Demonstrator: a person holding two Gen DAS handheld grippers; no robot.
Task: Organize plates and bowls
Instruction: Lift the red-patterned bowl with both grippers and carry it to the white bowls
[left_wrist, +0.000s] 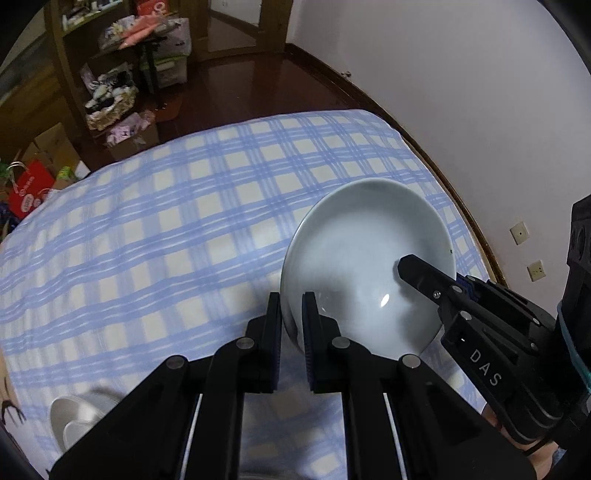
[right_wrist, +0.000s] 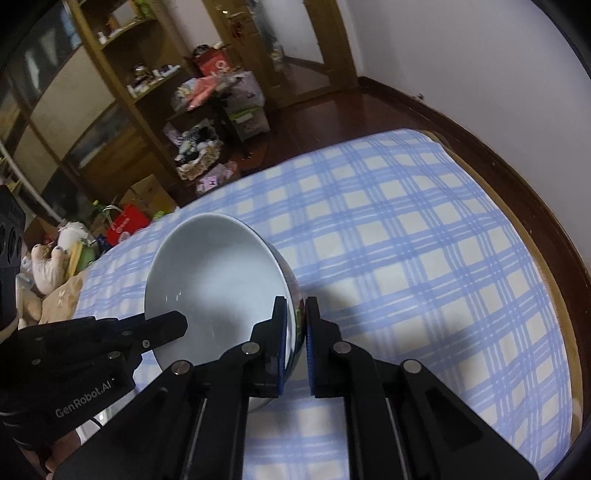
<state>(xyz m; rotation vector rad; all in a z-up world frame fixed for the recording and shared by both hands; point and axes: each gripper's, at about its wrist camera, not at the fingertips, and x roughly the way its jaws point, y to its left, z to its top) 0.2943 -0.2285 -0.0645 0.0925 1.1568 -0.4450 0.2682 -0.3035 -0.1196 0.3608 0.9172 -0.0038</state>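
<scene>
A: Left hand-held gripper (left_wrist: 291, 317)?
B: Clamped on the near-left rim of the pale bowl (left_wrist: 369, 258), one pad inside the wall, one outside.

A: And the right hand-held gripper (right_wrist: 295, 325)?
B: Likewise closed on that bowl (right_wrist: 218, 280), pinching the opposite rim; dark blue pads pressed against both faces of the wall. Seen also from the left wrist view, reaching in from the right edge (left_wrist: 417, 275), upper finger lying inside the bowl.

A: Position of the bowl?
B: Held between both, tilted, open side turned toward the cameras, above the blue-and-cream checked cloth (left_wrist: 166, 229). Cannot tell whether its base touches the cloth.

A: Anything else on the cloth?
B: A metal bowl (left_wrist: 75, 417), blurred, at the lower left of the left wrist view, well apart from the pale one.

A: Surroundings?
B: Wooden shelving (right_wrist: 122, 96) beyond the far edge, a red bag (right_wrist: 125, 221) and soft toys (right_wrist: 51, 266) on the floor, white wall (left_wrist: 443, 92) to the right.
</scene>
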